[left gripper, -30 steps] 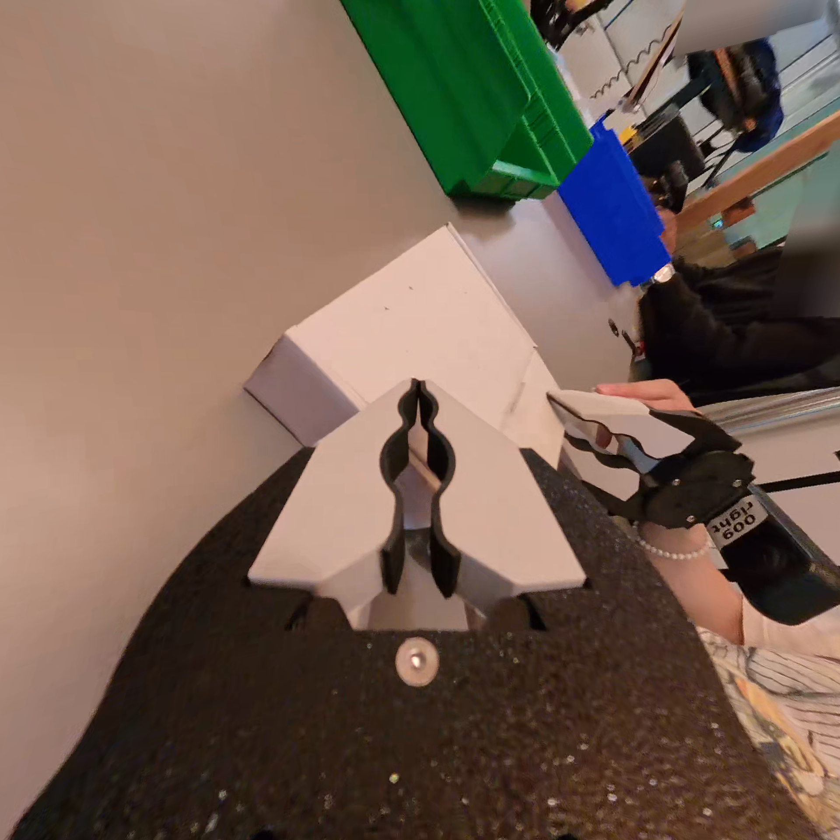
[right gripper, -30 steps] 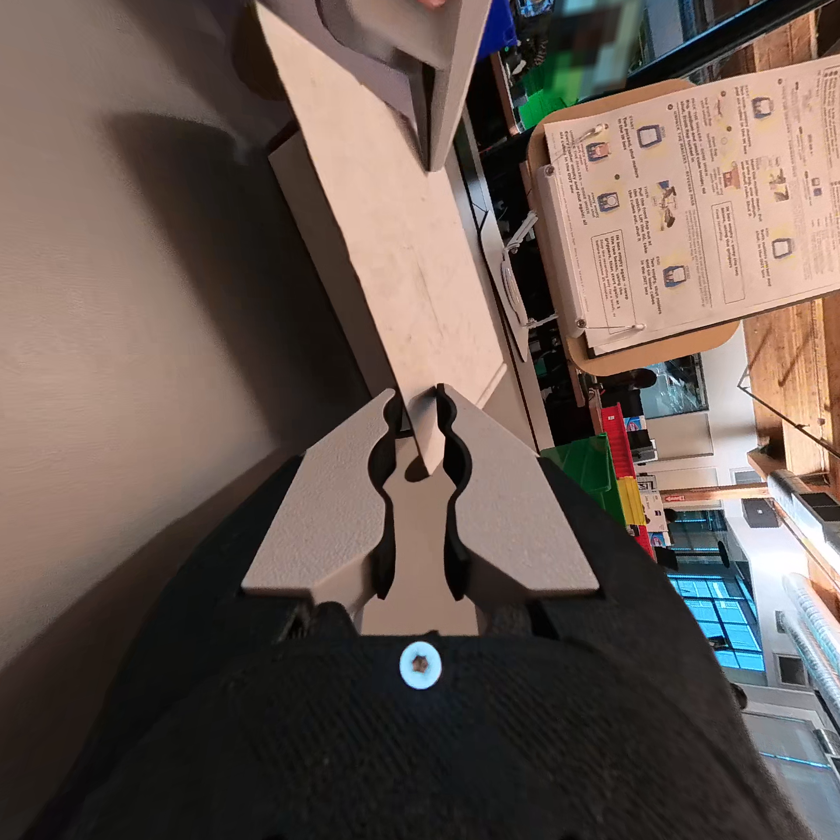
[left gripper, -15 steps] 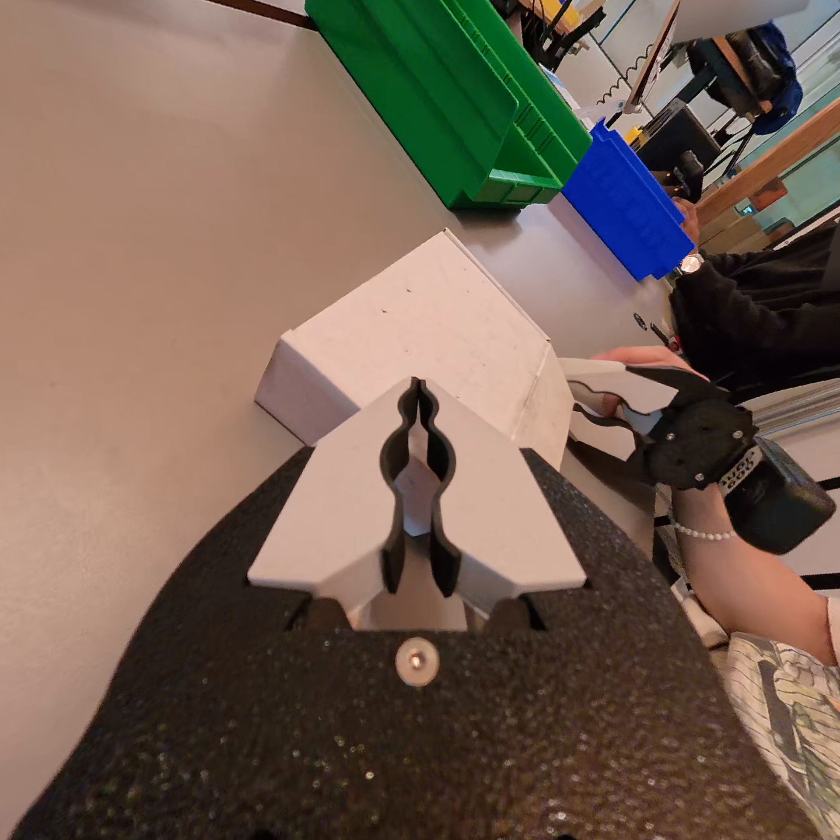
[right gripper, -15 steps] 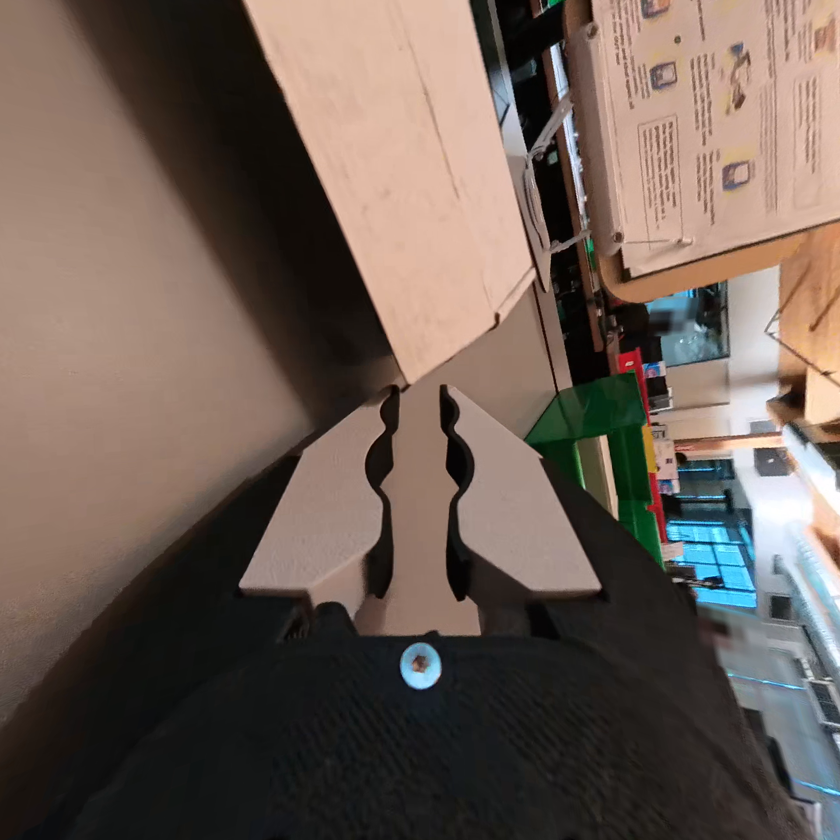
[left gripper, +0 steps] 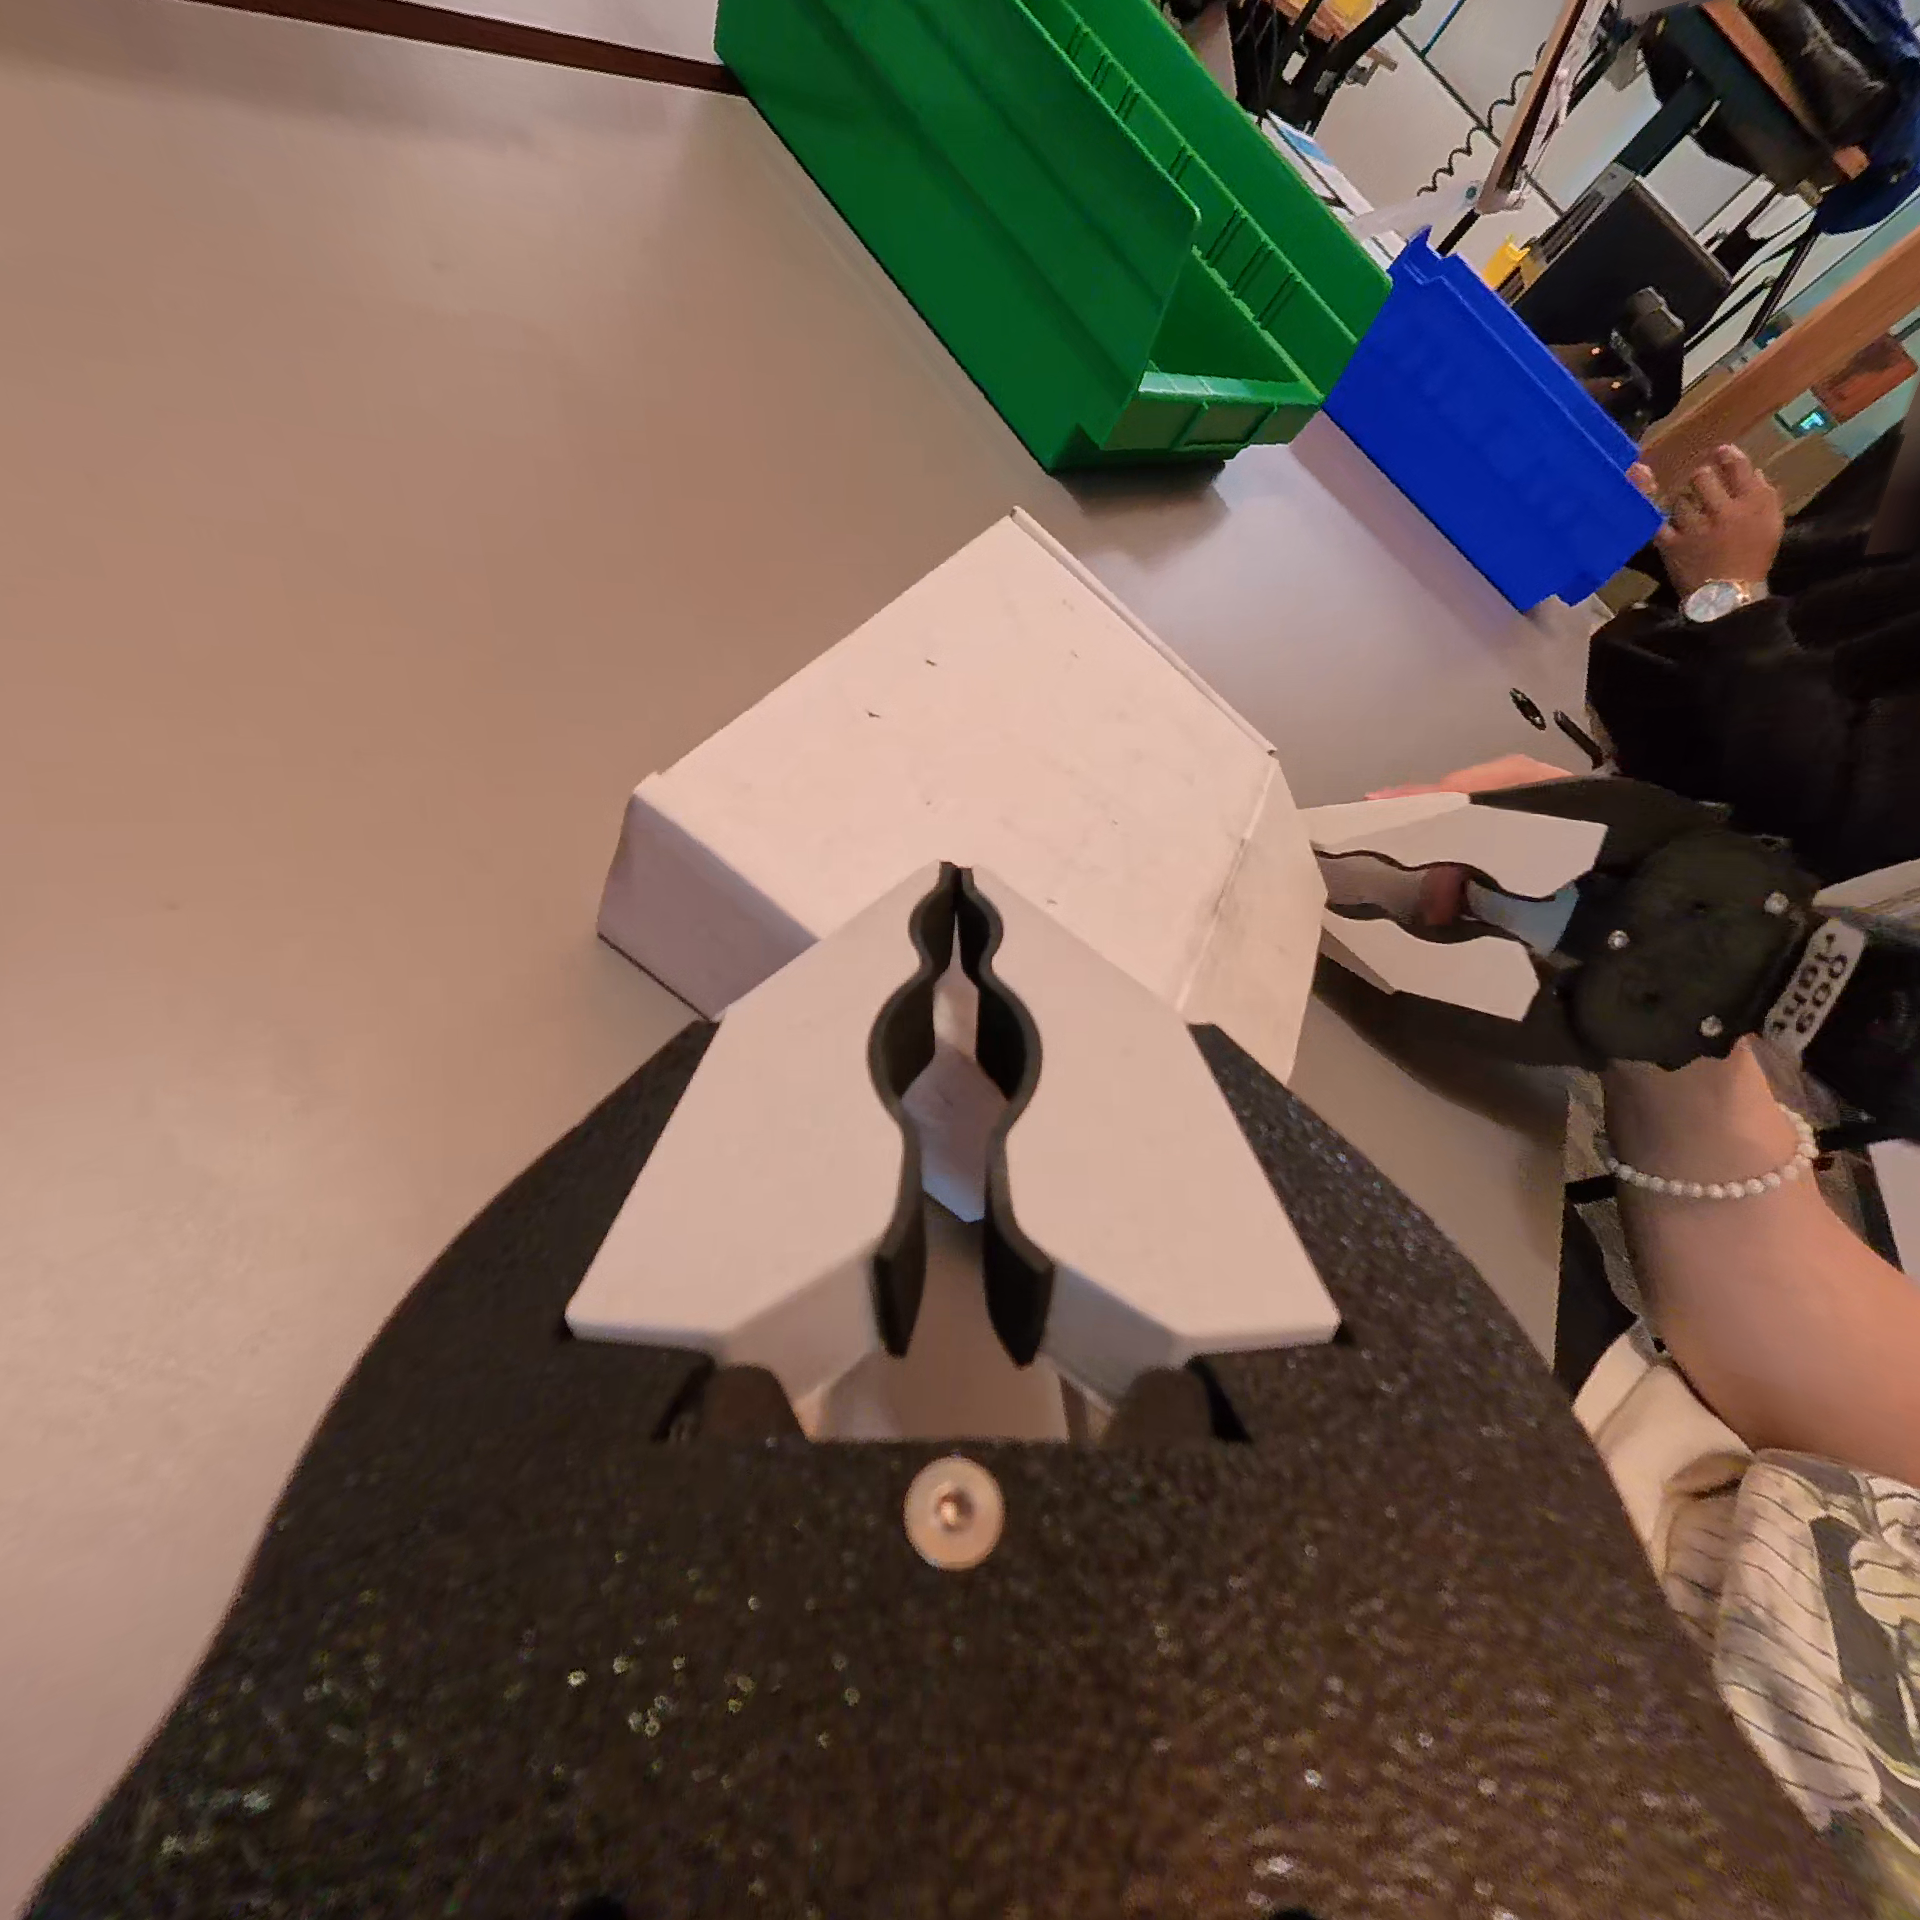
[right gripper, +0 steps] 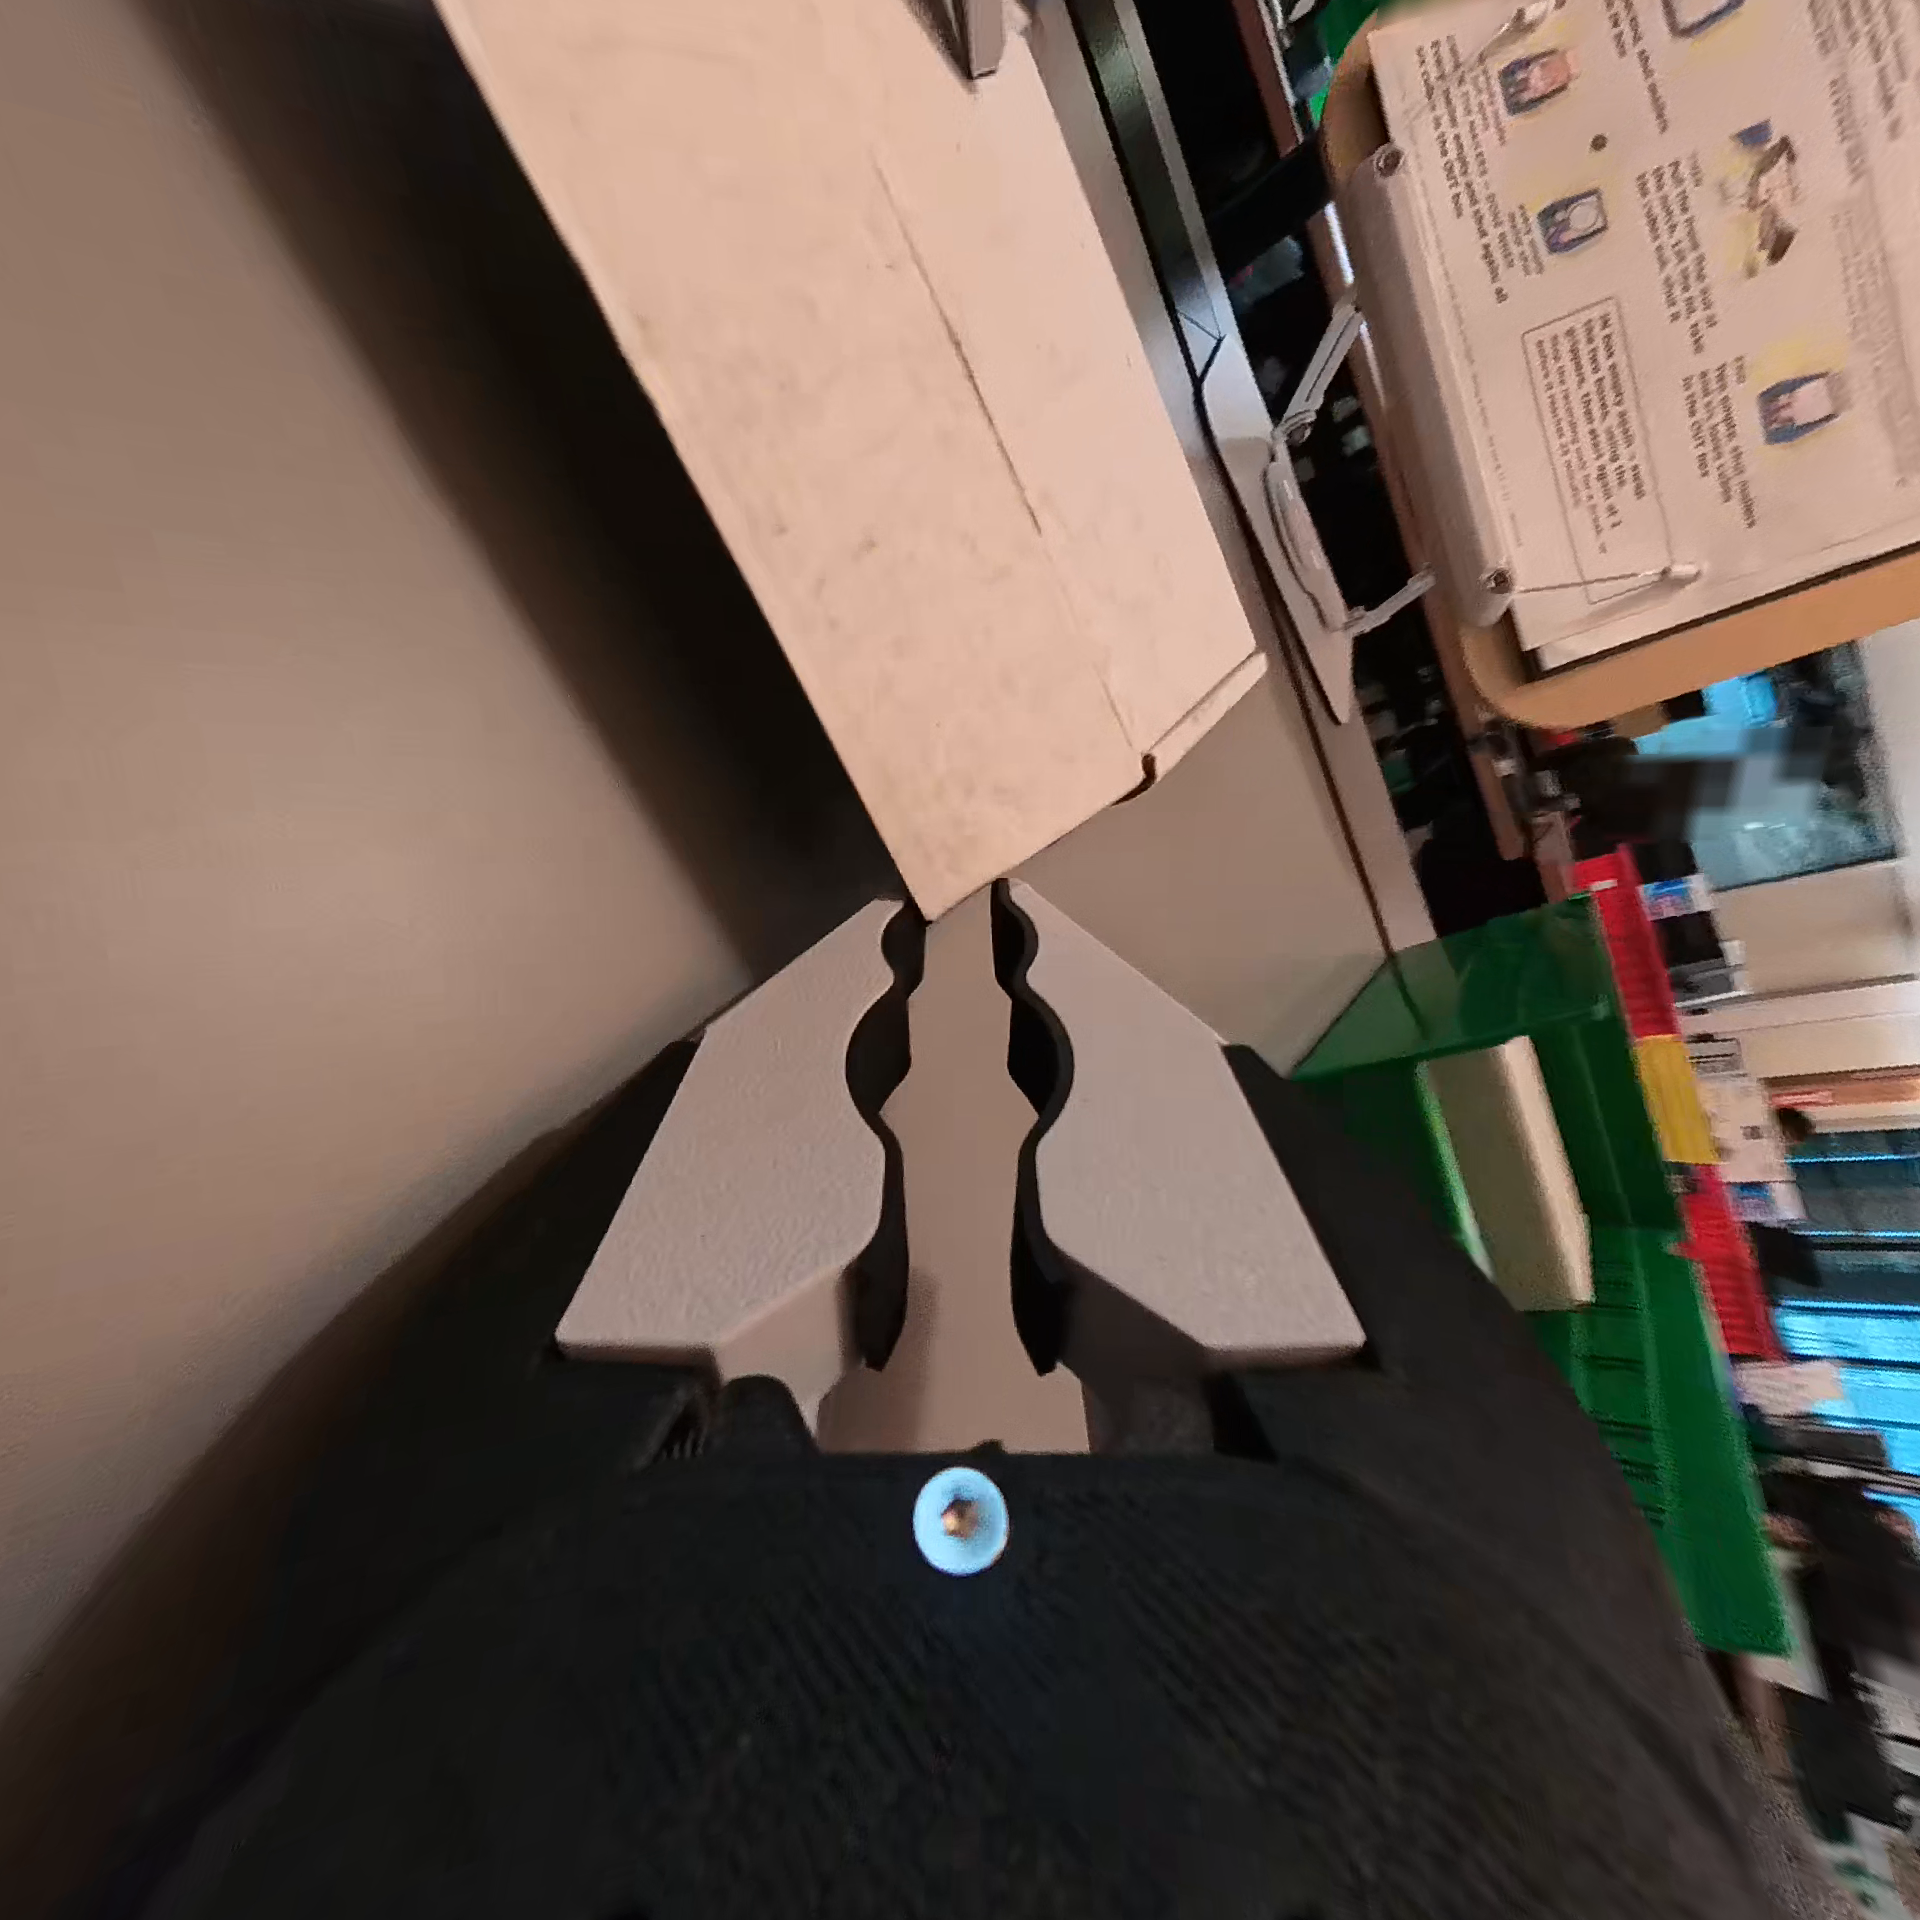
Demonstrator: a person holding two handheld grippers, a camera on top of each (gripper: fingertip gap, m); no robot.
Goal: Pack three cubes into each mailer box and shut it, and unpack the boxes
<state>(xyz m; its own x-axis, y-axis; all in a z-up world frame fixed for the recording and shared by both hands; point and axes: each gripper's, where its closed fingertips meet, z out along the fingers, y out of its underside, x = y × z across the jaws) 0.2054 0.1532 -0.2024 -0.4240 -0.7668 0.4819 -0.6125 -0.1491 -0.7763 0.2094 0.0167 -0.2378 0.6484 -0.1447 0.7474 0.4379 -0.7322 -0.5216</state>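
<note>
A white mailer box (left gripper: 966, 748) lies closed on the grey table (left gripper: 312, 520). My left gripper (left gripper: 956, 883) is shut on the box's near edge, and white cardboard shows between its pads. My right gripper (right gripper: 956, 914) is open and empty, its tips just at the box's near corner (right gripper: 883, 416). In the left wrist view the right gripper (left gripper: 1317, 878) sits at the box's right side flap, jaws apart. No cubes are in view.
A green bin (left gripper: 1039, 208) and a blue bin (left gripper: 1475, 426) stand behind the box. Another person's hand with a watch (left gripper: 1714, 520) holds the blue bin. A sheet on a board (right gripper: 1662, 312) and green bins (right gripper: 1662, 1403) lie beyond the table edge.
My right gripper let go of the box's flap, opened and drew back a little. The box settled flat and closed. My left gripper kept its hold.
</note>
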